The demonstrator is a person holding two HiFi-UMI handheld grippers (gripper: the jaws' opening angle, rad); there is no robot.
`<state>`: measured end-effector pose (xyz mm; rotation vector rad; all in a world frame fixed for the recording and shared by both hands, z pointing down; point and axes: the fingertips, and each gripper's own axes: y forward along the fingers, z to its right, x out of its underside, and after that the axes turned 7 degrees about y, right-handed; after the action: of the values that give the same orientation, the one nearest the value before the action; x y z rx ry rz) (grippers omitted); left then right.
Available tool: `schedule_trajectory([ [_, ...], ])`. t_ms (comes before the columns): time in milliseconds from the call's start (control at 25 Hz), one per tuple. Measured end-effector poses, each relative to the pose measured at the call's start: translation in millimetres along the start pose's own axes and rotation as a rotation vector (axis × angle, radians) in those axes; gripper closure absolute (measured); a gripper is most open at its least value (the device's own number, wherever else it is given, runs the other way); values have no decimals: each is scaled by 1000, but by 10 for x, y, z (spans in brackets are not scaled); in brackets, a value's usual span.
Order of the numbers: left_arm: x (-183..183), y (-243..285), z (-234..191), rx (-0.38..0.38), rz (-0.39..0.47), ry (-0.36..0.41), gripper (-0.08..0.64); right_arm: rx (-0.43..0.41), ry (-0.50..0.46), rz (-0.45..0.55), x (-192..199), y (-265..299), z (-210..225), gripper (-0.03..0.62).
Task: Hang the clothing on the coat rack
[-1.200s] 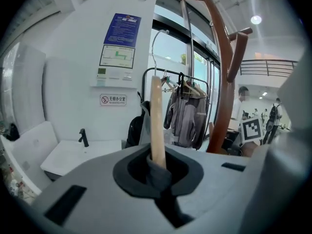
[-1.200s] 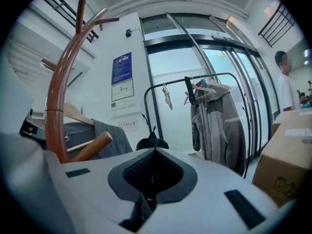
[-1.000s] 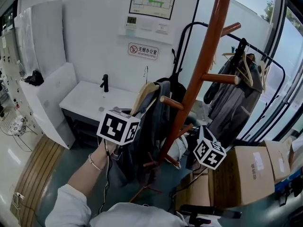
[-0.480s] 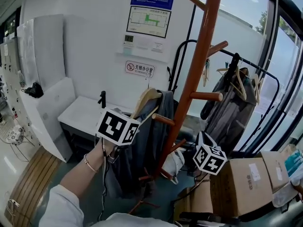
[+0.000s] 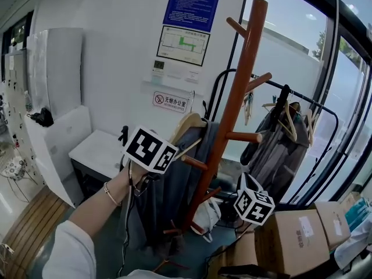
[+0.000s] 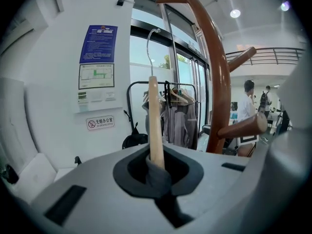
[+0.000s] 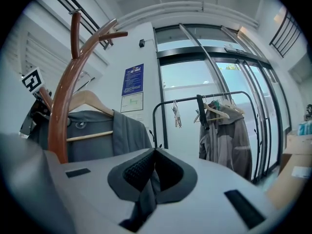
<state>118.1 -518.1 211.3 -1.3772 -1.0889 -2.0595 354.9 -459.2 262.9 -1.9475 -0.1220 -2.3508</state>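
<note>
Clothing [image 5: 173, 182] lengthwise vertical, hanger [image 5: 187, 121] uppermost

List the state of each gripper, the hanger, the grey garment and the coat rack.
Left gripper: shut on wooden hanger.
Right gripper: shut on grey garment.
Wooden hanger: held up, hook free, on no peg.
Grey garment: draped on the hanger, not yet hung.
Coat rack: upright, visible pegs bare.
</note>
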Motion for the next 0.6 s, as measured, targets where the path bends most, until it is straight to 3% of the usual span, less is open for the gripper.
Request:
schedule_trajectory([
  [600, -585, -149, -40, 10, -24, 108, 546, -34, -34, 22, -419, 61, -104, 569],
])
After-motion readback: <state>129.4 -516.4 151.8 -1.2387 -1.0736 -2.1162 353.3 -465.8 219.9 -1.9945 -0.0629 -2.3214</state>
